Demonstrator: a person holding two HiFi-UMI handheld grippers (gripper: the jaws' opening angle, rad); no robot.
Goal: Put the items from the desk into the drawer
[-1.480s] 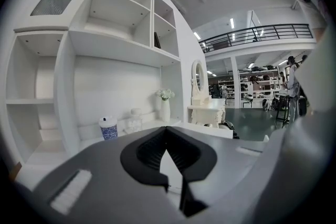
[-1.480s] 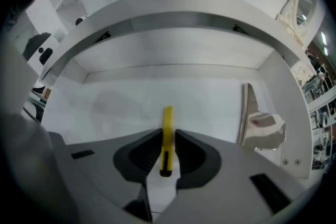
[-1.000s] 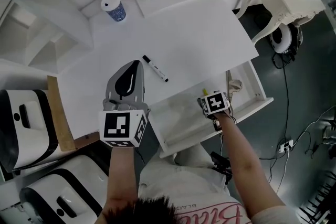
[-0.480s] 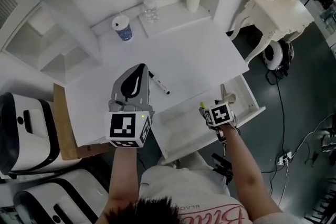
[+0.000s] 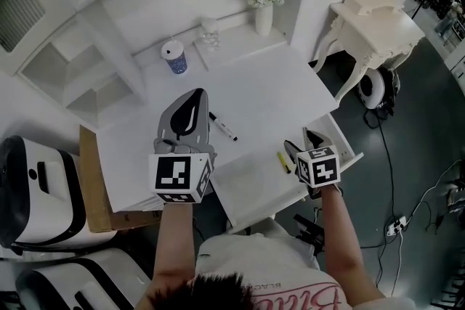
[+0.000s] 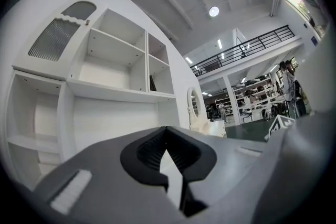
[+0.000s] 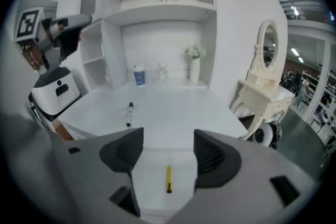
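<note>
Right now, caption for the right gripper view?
Open right gripper above yellow pen in drawer; black marker lies on desk.

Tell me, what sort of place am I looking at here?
Probably a mock bedroom or study corner set up inside a big hall, not a real home. The white desk and ornate dressing table look domestic, but the left gripper view shows a high ceiling and a railed gallery beyond.

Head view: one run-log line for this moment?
left hand-held gripper: shut, empty, over white desk | right hand-held gripper: open, empty, over open white drawer | yellow pen: in drawer | black-and-white marker: on desk
</note>
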